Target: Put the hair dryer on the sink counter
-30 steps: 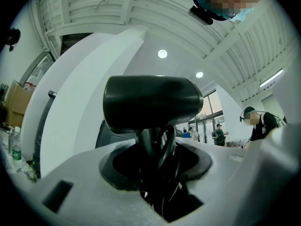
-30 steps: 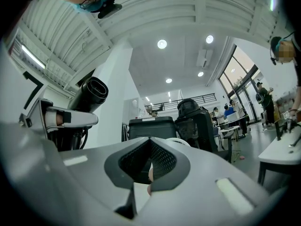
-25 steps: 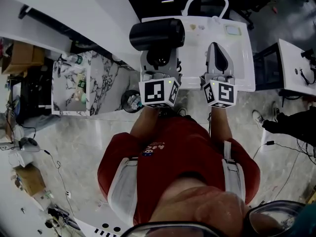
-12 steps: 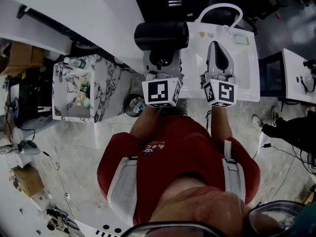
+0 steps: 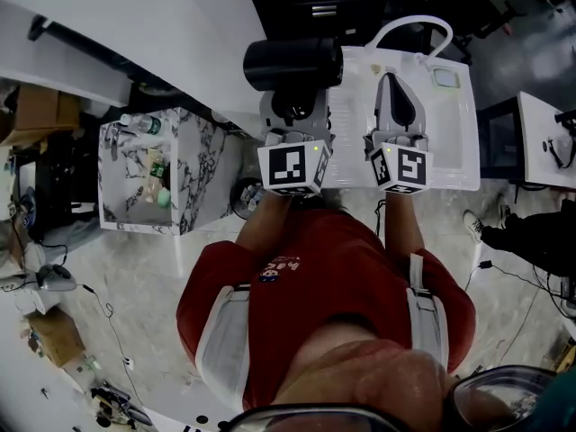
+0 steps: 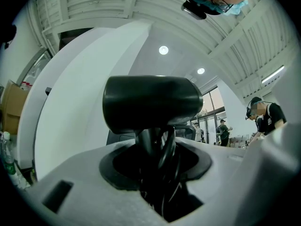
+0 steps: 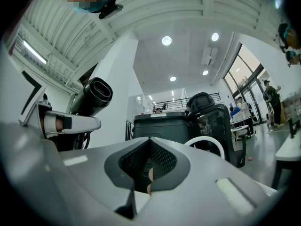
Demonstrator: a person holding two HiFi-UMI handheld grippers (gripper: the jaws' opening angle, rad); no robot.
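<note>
The black hair dryer (image 5: pixel 292 63) hangs in the air with its barrel lying crosswise, just left of the white sink counter (image 5: pixel 450 142). My left gripper (image 5: pixel 292 108) is shut on its handle, and in the left gripper view the dryer (image 6: pixel 150 102) fills the middle, its handle and coiled cord down between the jaws (image 6: pixel 155 164). My right gripper (image 5: pixel 394 84) is shut and holds nothing, hovering over the counter's left part. In the right gripper view the dryer's barrel (image 7: pixel 94 95) shows at the left and the pads meet at the right gripper (image 7: pixel 148 166).
A white arched faucet (image 5: pixel 414 25) rises at the counter's far edge. A marble-patterned open cabinet (image 5: pixel 153 174) with bottles stands to the left. A white wall runs along the upper left. Another person's legs (image 5: pixel 526 232) are at the right, beside a white desk (image 5: pixel 549 133).
The counter and cabinet have drifted slightly right and down in the head view as the person shifted. Both grippers keep their pose, and the dryer stays gripped.
</note>
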